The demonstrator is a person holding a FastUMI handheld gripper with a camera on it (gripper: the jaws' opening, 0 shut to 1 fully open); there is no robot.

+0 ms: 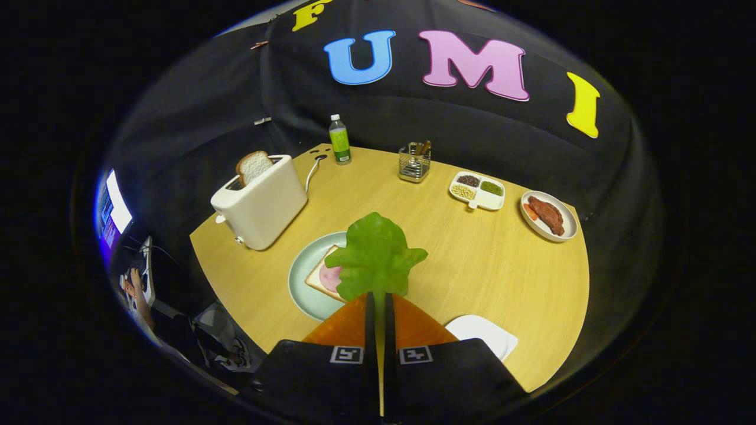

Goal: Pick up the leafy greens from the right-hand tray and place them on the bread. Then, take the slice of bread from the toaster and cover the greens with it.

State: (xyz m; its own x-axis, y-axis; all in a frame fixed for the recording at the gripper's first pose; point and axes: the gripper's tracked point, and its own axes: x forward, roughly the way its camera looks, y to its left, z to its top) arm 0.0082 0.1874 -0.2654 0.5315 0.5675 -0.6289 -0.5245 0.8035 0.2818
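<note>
Claw [378, 307]: lower centre of frame; orange fingers [348, 324] nearly together, clamped on stem of leafy greens [375, 257].
Leafy greens: held up just ahead of fingertips, over the near right part of the plate, hiding part of the bread.
Plate [304, 283]: pale green, centre-left on table [472, 265], just beyond fingers.
Bread on plate [322, 271]: one slice, pink ham round [331, 275] on top, right side hidden by greens.
Toaster [260, 203]: white, upper left of plate, near table edge; bread slice [254, 166] upright in slot.
White tray [483, 335]: lower right, just beside right finger.
Far table edge: green bottle [339, 140], wire holder [414, 162], divided dish [477, 190], plate of meat [548, 215] at right.
</note>
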